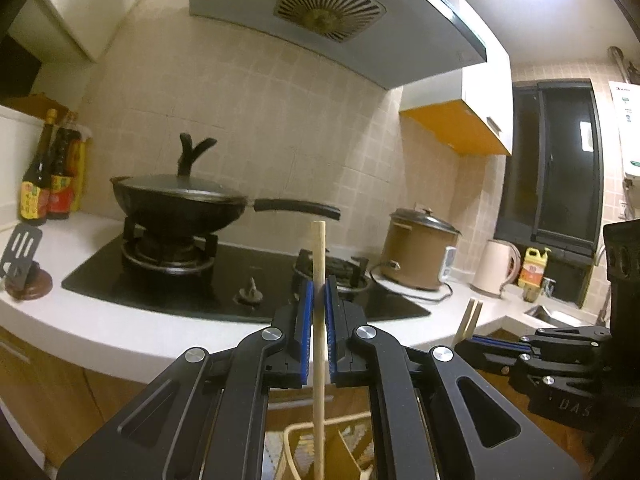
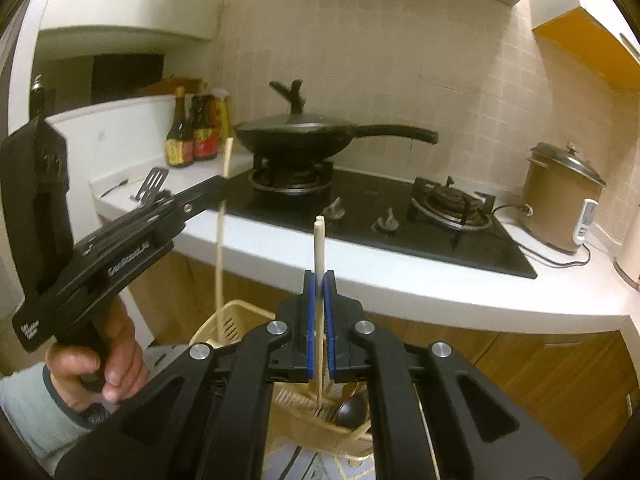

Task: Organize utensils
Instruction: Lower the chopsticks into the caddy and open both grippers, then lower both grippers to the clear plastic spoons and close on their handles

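Single pale wooden chopstick (image 1: 319,320), upright, clamped between the blue pads of the left gripper (image 1: 319,292), lower end over the cream slatted plastic utensil basket (image 2: 224,322) near the white countertop (image 1: 100,332). Pair of pale wooden chopsticks (image 2: 319,280), upright, pinched in the right gripper (image 2: 319,284) above the same basket. Far side: lidded black wok (image 1: 180,200) on the black gas hob (image 2: 384,216).

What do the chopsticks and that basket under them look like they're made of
The single chopstick in the left gripper and the chopstick pair in the right gripper look like pale unfinished wood or bamboo: matte, uniform tan, squared ends. The basket below looks like cream moulded plastic, judging by its smooth rim and slotted wall.
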`<state>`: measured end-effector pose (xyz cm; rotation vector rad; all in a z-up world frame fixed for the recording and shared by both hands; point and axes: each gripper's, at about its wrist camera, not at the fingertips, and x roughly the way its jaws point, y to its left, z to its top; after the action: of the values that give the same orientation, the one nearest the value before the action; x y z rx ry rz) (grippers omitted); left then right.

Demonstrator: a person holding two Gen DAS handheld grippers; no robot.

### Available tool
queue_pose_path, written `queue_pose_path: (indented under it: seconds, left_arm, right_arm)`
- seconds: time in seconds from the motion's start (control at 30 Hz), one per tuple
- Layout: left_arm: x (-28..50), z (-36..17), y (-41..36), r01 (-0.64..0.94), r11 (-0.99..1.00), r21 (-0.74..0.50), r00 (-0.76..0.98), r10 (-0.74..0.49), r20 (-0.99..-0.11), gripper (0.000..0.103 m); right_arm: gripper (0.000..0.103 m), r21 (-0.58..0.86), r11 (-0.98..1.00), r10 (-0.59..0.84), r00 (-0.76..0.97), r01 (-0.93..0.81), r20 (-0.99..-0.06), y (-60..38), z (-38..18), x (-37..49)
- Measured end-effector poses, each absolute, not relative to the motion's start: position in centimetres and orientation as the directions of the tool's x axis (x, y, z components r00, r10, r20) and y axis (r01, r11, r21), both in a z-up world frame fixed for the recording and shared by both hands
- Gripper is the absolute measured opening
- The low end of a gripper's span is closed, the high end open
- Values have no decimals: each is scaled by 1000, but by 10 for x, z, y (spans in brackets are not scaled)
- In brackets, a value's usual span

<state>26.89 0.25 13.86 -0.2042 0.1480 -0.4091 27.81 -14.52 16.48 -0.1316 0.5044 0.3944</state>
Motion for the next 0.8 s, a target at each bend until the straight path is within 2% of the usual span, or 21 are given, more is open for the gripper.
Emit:
queue_pose_path:
  seconds: [0.03, 0.1, 0.17, 0.23, 0.27, 0.3, 0.4, 0.57, 0.8]
  left_arm:
    - [268, 138, 2, 385, 895, -224, 903, -416, -110, 5]
    - [263, 137, 3, 392, 895, -213, 896, -423, -131, 9]
    - [256, 137, 6, 394, 897, -201, 892, -425, -150, 9]
    - [249, 138, 13, 404, 889, -214, 881, -441, -170, 13]
    - [244, 139, 18, 412, 883, -225, 873, -453, -180, 18]
    - [239, 140, 22, 417, 879, -231, 867, -461, -188, 23]
    - [219, 144, 33, 435, 868, -239, 849, -483, -211, 26]
    - [195, 147, 37, 450, 858, -247, 813, -508, -286, 26]
    - [171, 114, 26, 464, 856, -229, 712, -514, -479, 27]
  right_arm:
    - [4, -23, 914, 339, 792, -406, -507, -145, 163, 277]
    - [12, -9, 906, 353, 768, -422, -534, -145, 161, 272]
    - [27, -2, 906, 354, 762, -423, -543, -146, 160, 266]
    - [32, 6, 904, 358, 750, -427, -556, -149, 158, 257]
    - [34, 12, 904, 360, 744, -428, -563, -150, 158, 252]
    - [35, 26, 902, 366, 733, -430, -574, -153, 157, 246]
    - [36, 66, 900, 377, 692, -431, -615, -160, 151, 232]
    - [36, 144, 902, 384, 606, -406, -696, -169, 131, 219]
    - [36, 227, 905, 373, 412, -360, -831, -160, 62, 207]
